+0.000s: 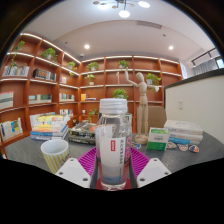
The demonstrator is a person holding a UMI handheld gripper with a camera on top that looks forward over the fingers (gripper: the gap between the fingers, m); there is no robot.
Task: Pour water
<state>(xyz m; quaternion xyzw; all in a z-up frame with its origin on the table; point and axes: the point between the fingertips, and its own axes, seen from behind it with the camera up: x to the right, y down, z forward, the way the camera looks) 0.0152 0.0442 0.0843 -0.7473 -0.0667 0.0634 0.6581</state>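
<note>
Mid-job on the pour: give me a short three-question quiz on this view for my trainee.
1. True or false: the clear plastic water bottle with a white cap and red label stands between the gripper fingers.
2. What stands nearest the bottle, beside the fingers? A) a pale ribbed cup B) a wooden mannequin C) a stack of books
3. Fill in: beyond the bottle, on the grey table, stands a wooden ____.

Key:
1. True; the purple pads flank its base.
2. A, the pale ribbed cup.
3. Mannequin, the wooden jointed mannequin figure.
</note>
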